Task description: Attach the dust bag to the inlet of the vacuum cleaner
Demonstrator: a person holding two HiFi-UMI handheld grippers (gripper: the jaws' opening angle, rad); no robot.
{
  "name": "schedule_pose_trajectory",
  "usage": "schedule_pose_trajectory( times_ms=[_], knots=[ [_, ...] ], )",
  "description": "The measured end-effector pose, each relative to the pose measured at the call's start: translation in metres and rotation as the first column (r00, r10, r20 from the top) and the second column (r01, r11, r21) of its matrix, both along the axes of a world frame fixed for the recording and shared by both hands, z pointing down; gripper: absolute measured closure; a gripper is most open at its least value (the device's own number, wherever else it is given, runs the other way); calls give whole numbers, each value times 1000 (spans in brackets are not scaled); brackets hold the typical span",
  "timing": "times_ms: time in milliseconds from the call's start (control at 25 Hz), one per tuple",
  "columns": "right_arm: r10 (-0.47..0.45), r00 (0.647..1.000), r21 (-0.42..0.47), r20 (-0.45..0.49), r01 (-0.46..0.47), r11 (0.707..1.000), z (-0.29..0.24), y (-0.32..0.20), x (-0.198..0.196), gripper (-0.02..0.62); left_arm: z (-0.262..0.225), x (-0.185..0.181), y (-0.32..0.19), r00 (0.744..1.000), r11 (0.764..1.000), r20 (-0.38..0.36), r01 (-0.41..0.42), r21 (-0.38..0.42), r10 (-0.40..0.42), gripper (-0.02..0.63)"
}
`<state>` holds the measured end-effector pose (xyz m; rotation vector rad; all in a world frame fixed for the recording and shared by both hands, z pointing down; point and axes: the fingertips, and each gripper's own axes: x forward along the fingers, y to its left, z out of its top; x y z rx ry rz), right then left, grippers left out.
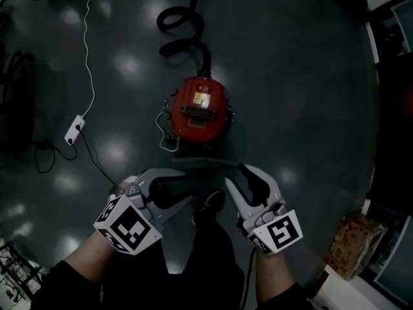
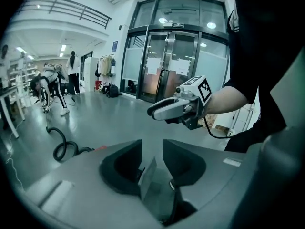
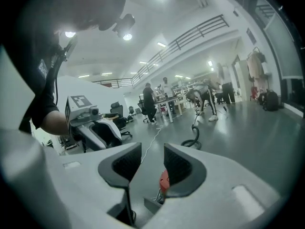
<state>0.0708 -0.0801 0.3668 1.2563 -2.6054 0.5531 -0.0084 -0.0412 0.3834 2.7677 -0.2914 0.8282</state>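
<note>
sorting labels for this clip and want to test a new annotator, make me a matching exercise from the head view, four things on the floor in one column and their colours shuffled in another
Things:
1. vacuum cleaner
2. hose
3. power strip
4. packet near the right edge

Colours:
a. white
b. orange-brown
c. red
d. black

Pairs: 1-c, 2-d, 3-a, 4-b
</note>
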Motion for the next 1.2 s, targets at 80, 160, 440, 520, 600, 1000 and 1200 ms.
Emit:
schedule_pose_trajectory(
  times_ms=[80,160,440,520,600,1000,1200],
  knots=[
    [-16,1000,6,8,16,1000,-27,12,-6,445,-26,-3,8,1000,1000,-2,31,6,-31,465],
    [-29,999,15,17,28,999,-53,26,-11,445,-52,-5,15,998,998,1,66,22,-66,466],
    [-123,990,24,68,122,992,-133,73,-24,445,-146,-3,39,978,974,-5,209,88,-210,483],
    [-159,984,33,82,157,987,-143,84,-26,445,-164,-2,47,975,969,-8,222,109,-223,483],
    [-167,981,31,100,165,986,-153,93,-30,445,-179,-5,57,975,967,-11,224,126,-224,483],
    [-37,999,114,33,33,993,-213,140,-85,445,-231,-60,108,984,967,-112,160,199,-140,485],
    [16,1000,135,13,-17,991,-233,175,-124,445,-246,-95,144,985,969,-154,110,219,-77,488]
  ],
)
